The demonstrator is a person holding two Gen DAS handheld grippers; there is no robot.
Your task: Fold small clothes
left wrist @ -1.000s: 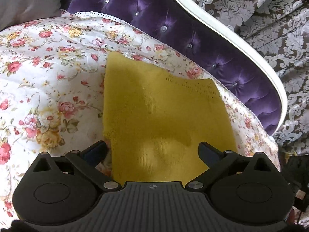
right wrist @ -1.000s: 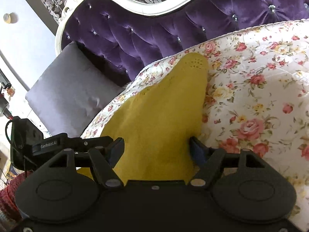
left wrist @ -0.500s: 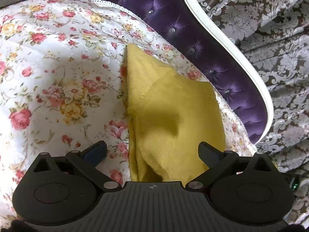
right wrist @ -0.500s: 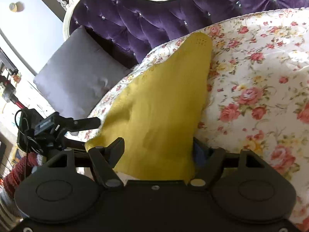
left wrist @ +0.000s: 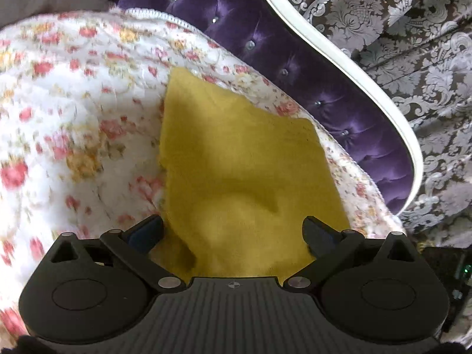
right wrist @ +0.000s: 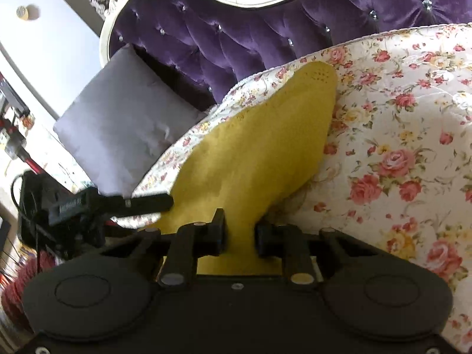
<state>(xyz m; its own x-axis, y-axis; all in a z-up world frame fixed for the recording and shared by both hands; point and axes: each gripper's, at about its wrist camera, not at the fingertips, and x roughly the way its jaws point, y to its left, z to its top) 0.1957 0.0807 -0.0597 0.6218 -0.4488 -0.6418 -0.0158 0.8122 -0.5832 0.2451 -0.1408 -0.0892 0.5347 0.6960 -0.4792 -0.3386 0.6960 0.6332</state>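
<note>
I am closing the right gripper (right wrist: 240, 237) on the near hem of the yellow cloth (right wrist: 259, 153), and fabric already sits between its jaws. My left gripper (left wrist: 233, 233) hangs apart over the same hem, pinching nothing. The cloth lies on the bed (left wrist: 73, 124) near its head edge, by the purple headboard (left wrist: 309, 67). To fold well, I judge both grippers should take the hem at matching corners, lift together, then carry it level toward the far edge so the layers meet square. The knit looks soft and thick, with a row of small eyelets at its far tip; the floral quilt is puffy, so it may drag.
</note>
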